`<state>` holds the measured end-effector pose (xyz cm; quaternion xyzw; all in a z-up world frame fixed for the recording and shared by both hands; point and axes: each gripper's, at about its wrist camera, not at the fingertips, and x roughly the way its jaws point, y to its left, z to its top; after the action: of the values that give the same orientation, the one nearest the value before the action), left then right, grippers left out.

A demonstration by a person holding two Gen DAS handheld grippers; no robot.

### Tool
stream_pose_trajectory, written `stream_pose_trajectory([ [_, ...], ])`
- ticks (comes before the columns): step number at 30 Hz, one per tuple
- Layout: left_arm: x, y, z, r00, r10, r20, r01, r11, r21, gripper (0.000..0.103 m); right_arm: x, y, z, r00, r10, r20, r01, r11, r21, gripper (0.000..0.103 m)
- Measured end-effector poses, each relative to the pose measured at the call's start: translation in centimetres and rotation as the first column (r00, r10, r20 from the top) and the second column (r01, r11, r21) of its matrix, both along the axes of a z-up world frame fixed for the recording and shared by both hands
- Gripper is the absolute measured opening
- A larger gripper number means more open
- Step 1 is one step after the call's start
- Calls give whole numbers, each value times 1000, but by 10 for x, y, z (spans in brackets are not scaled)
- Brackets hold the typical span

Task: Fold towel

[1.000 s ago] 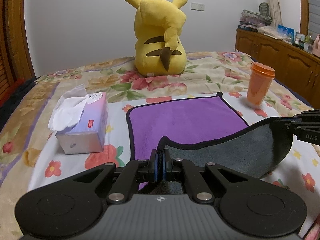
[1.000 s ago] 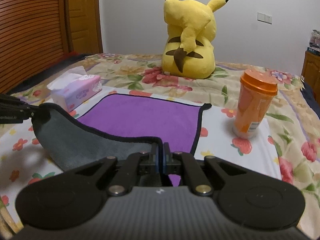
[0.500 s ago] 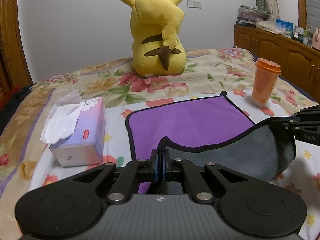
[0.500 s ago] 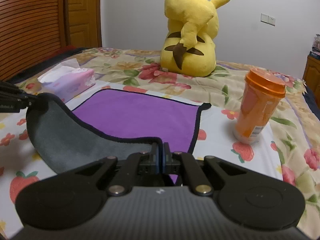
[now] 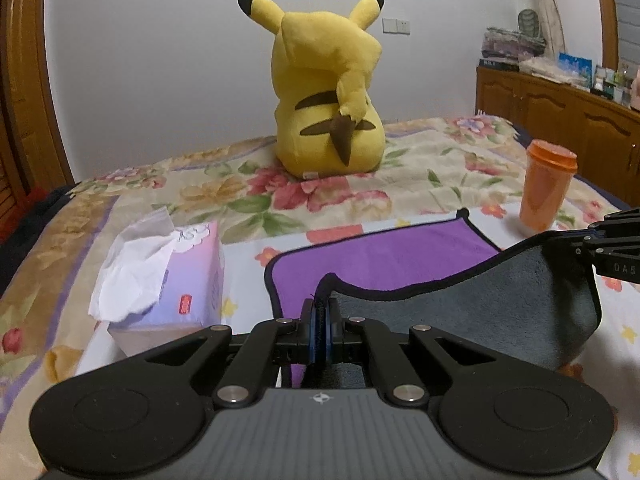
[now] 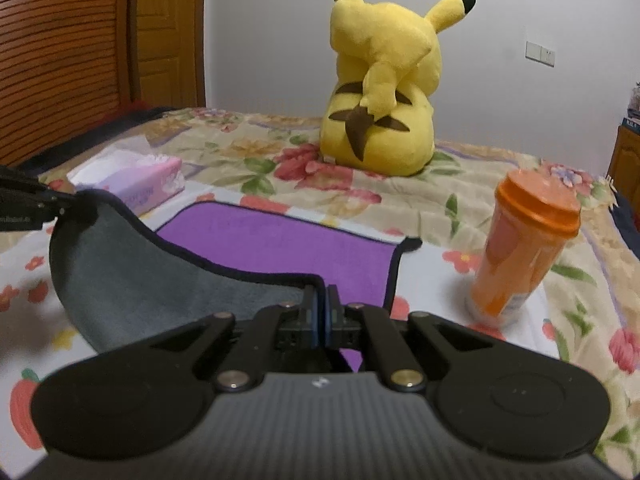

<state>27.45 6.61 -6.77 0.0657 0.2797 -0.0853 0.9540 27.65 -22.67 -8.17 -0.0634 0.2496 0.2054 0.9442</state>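
Two grippers, L (image 5: 320, 318) & R (image 6: 320, 312), each clamped on towel (image 5: 400, 256) corner; tissue box (image 5: 176, 280) w/ tissue poking out.

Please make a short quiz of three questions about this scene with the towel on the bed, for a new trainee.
1. True or false: both near corners of the towel are lifted off the bed.
2. Which colour shows on the raised underside of the towel: (A) purple, (B) grey, (C) orange?
3. Fill in: the tissue box lies on the ____ side of the towel, and the orange cup stands on the other side.

Key
1. True: the left tongs and the right tongs are each shut on one near corner, and the edge between them sags.
2. B.
3. Left.
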Motion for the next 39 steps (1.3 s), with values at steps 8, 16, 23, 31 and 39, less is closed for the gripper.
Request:
stream_pose_trajectory([
  [8,11,3,9,998,24,63,-23,1000,-10,8,16,-7,14,999,-12,33,12,1000,11,4],
  [16,29,6,10,997,27,75,-25,999,-25,8,33,-1,20,998,8,63,-7,1000,-20,4],
  [23,52,9,9,997,32,75,-32,999,-7,8,49,6,19,997,12,81,-7,998,-66,4],
  [31,77,7,6,995,46,88,-47,999,2,8,73,8,11,996,-32,81,36,998,-55,4],
  [39,103,6,-3,993,74,94,-75,997,6,8,93,14,3,993,-60,103,65,996,-52,4],
])
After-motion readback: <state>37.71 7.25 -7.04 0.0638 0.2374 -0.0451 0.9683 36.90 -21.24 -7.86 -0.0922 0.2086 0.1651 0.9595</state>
